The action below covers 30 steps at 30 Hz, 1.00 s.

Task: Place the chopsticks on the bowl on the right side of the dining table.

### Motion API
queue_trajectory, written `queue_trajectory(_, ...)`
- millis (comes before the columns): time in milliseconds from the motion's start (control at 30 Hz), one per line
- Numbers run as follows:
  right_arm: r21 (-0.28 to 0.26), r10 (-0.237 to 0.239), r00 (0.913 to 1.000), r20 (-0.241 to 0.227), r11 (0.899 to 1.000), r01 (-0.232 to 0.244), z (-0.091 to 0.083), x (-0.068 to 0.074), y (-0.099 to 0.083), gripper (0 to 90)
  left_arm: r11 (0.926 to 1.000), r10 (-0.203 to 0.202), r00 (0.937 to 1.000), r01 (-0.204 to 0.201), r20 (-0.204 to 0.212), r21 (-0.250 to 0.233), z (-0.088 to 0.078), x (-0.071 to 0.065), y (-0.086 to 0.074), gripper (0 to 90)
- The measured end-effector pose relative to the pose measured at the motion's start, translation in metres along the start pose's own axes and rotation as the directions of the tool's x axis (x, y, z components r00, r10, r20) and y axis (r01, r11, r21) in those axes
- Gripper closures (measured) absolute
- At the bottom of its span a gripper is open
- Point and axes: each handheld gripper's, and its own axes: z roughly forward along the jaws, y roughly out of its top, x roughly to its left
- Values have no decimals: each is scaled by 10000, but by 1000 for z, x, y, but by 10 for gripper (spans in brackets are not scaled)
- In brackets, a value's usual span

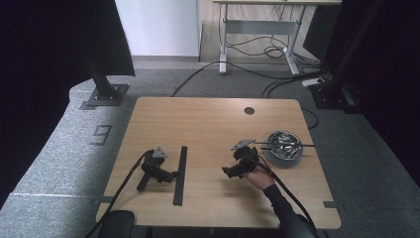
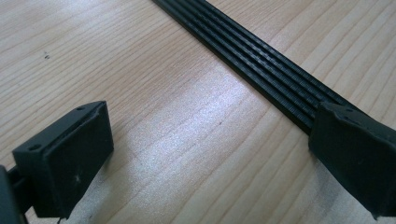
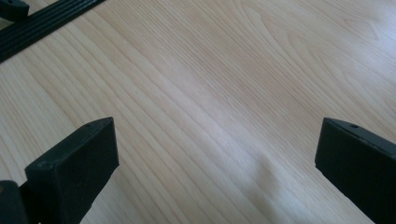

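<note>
— Jaws spread on both?
— Yes. Left gripper (image 1: 174, 174) lies on the table (image 1: 208, 124), one jaw touching the rail (image 2: 261, 70); right gripper (image 1: 229, 172), held low, faces that rail, nothing between.

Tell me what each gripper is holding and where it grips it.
Nothing is held. The left gripper is open on the table, one jaw beside the black ribbed strip. The right gripper is open over bare wood.
</note>
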Motion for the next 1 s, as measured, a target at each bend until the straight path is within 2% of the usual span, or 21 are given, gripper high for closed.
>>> queue_trajectory(267, 21, -226, 9997, -96, 9997, 227, 19, 14, 23, 0, 10000, -6, 10000, 6, -2, -22, 0, 0, 0, 0)
queue_trajectory(500, 43, -572, 9978, -345, 9983, 574, 37, 32, 42, 0, 10000, -8, 10000, 8, -2, -22, 0, 0, 0, 0)
queue_trajectory(1000, 373, -957, 9934, -630, 9945, 982, 75, 68, 64, 0, 10000, 8, 10000, -8, 3, -17, 0, 0, 0, 0)
